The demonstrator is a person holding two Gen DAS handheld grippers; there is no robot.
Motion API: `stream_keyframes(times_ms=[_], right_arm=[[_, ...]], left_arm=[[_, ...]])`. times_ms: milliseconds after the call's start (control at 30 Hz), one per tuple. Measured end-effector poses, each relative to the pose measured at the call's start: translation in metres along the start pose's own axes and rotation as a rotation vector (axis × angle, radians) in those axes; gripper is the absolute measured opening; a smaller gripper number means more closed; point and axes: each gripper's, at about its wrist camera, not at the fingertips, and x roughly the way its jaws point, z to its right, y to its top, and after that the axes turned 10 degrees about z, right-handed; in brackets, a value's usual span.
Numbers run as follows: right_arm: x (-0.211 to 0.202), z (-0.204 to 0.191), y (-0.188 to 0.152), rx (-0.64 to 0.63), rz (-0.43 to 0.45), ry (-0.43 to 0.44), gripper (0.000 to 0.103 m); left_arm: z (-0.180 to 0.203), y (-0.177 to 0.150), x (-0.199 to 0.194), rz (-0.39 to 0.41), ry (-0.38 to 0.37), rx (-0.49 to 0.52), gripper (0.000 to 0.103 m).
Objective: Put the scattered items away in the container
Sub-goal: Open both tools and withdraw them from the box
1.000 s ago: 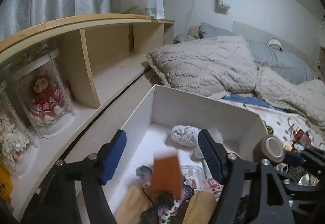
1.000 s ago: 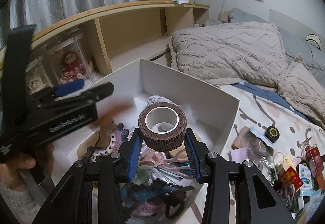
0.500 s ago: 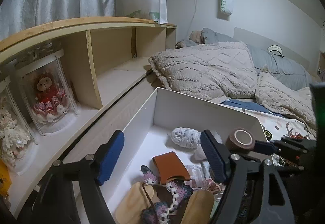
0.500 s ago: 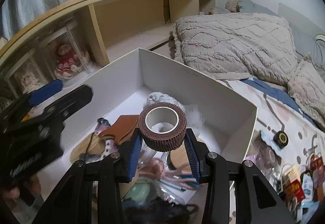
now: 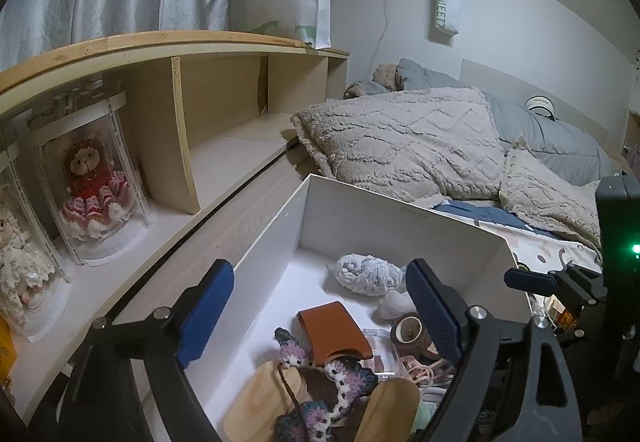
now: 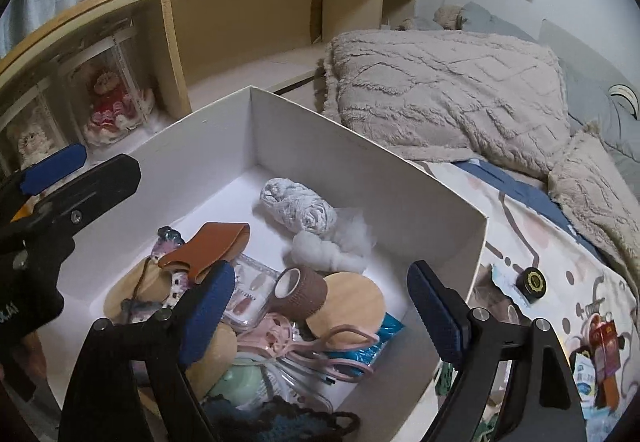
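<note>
**Tape roll released into the box**

Release confirmed on the right side. We read the right claw (image 6: 320, 306) as empty, jaws spreading apart, with nothing between the blue pads. Half a second ago the same pads were clamped on the brown tape roll (image 6: 299, 289); now the roll lies on its side below and between the fingers, resting on the pile inside the white box (image 6: 360, 165), against a round wooden disc (image 6: 348, 302) and a clear plastic case. From the left view we see the roll (image 5: 412, 330) just behind the right-hand finger of the left claw (image 5: 320, 306).

The left claw is likewise widening, with nothing gripped. The orange leather sleeve (image 5: 334, 334) that was blurred in mid-air between its fingers a second ago now lies flat in the box, below the gap between the pads and beside the crocheted piece (image 5: 320, 382).

Our reading: both drops are done, so two more items count as tidied. The box also holds a pale yarn ball (image 6: 298, 211), white stuffing and pink scissors (image 6: 332, 346).

Remaining work sits to the right of the right claw, outside the box wall: a small black round tin (image 6: 530, 282) and several packets on the printed bedsheet (image 6: 560, 254). We judge the task as partly done; next comes another pickup there.
</note>
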Motion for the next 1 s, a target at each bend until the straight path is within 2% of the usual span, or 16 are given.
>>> stream_keyframes(times_ms=[133, 267, 333, 367, 400, 567, 1000], right_arm=[[-0.007, 0.001, -0.002, -0.01, 0.023, -0.001, 0.088], [-0.016, 0.004, -0.002, -0.005, 0.049, -0.034, 0.089], [-0.02, 0.006, -0.002, 0.0, 0.06, -0.029, 0.094], [-0.022, 0.006, -0.002, -0.002, 0.066, -0.03, 0.102], [-0.024, 0.007, -0.002, -0.011, 0.073, -0.035, 0.103], [-0.033, 0.009, -0.006, -0.03, 0.089, -0.062, 0.103], [-0.063, 0.038, -0.02, 0.03, 0.142, -0.092, 0.103]], left_arm=[[0.001, 0.001, -0.004, 0.018, -0.021, 0.002, 0.101], [0.003, 0.001, -0.005, 0.022, -0.014, 0.012, 0.103], [0.004, 0.001, -0.006, 0.021, -0.01, 0.011, 0.103], [0.004, 0.001, -0.006, 0.02, -0.013, 0.004, 0.103], [0.003, 0.001, -0.006, 0.017, -0.017, -0.003, 0.103], [0.003, 0.001, -0.009, 0.018, -0.015, 0.0, 0.103], [0.025, 0.002, -0.035, 0.042, -0.025, 0.033, 0.103]])
